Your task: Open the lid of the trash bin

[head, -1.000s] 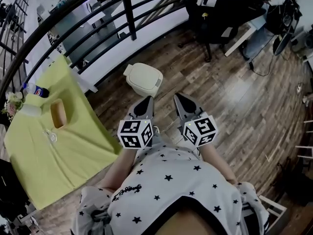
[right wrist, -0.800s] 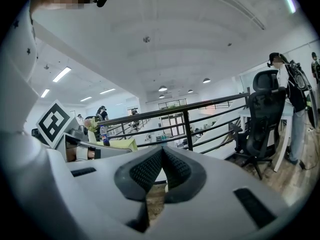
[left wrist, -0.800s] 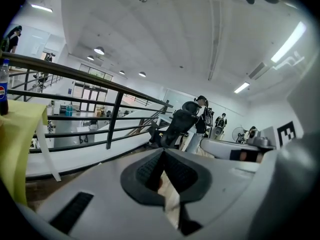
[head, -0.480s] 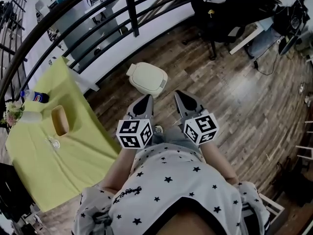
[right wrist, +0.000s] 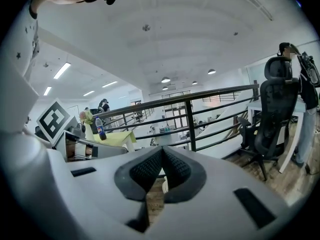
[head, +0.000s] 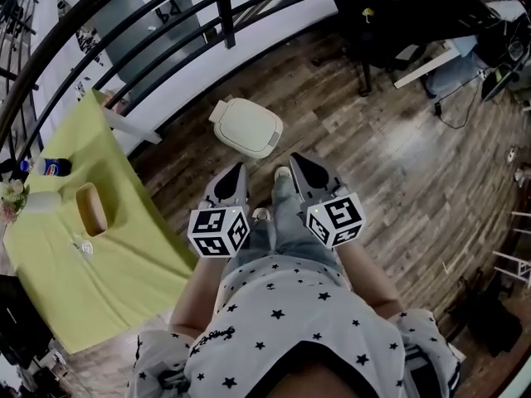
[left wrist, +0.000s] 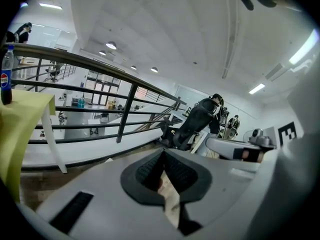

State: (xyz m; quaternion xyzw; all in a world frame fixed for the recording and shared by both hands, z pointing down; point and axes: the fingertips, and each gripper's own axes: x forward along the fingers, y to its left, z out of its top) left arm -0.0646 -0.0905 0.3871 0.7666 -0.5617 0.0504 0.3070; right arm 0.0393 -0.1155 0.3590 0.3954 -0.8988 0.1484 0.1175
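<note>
Approach to the bin [head: 246, 127]: we judge the work not yet begun, with both claws held close to the body and short of the target. The left claw [head: 236, 172] and the right claw [head: 297, 161] each have their jaws pressed together at the tips with nothing between them, and they point forward side by side over the wooden floor [head: 398, 164]. The bin stands on that floor just ahead of the claws, between them and the dark railing [head: 222, 11], with the yellow-covered table [head: 50, 255] off to its left. It is a squat, pale, rounded box with its lid [head: 241, 123] down and closed. A small tab juts from its far-left edge and a darker strip marks the near-right edge, though from this height we cannot say which is the hinge. To do it well, we think, one claw should drop low to the lid's free edge, catch the lip and lift slowly in an arc, since the bin may slide or tip.
</note>
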